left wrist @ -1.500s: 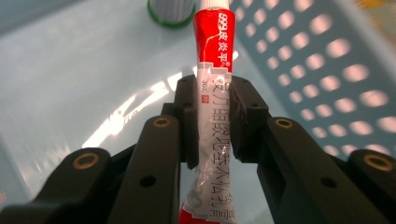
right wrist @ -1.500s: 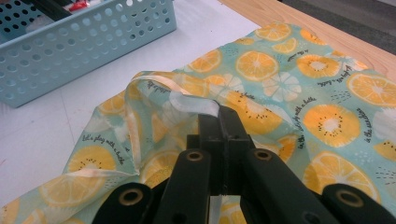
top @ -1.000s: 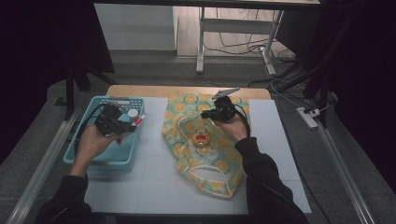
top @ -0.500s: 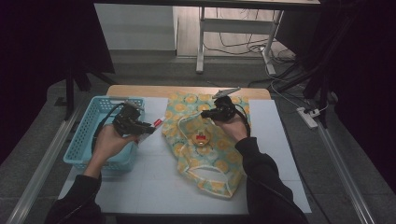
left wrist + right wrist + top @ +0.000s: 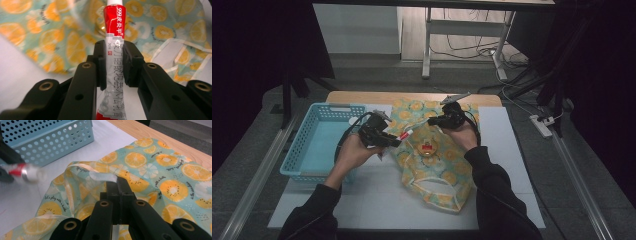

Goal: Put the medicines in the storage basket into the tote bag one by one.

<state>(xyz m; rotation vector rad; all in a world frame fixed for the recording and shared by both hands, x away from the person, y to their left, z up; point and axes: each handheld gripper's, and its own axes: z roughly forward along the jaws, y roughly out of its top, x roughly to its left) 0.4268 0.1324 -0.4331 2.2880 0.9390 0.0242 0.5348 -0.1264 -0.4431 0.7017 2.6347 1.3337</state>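
Tube point(image 5: 114, 50) clamped in left gripper point(image 5: 388, 137), out of the basket point(image 5: 312, 150), nearing bag point(image 5: 437, 165) mouth. Right gripper point(image 5: 119, 185) pinches the bag's edge, probably holding it open. Insertion remains.

the left tool point(image 5: 388, 136) holds a red and white tube point(image 5: 404, 134) level over the left edge of the orange-print bag point(image 5: 439, 167), which lies spread on the white bench point(image 5: 377, 200). the right tool point(image 5: 443, 120) is clamped on the bag's upper part. a small red and yellow thing point(image 5: 427, 147) rests on the cloth between them. the blue basket point(image 5: 302, 145) stands to the left.
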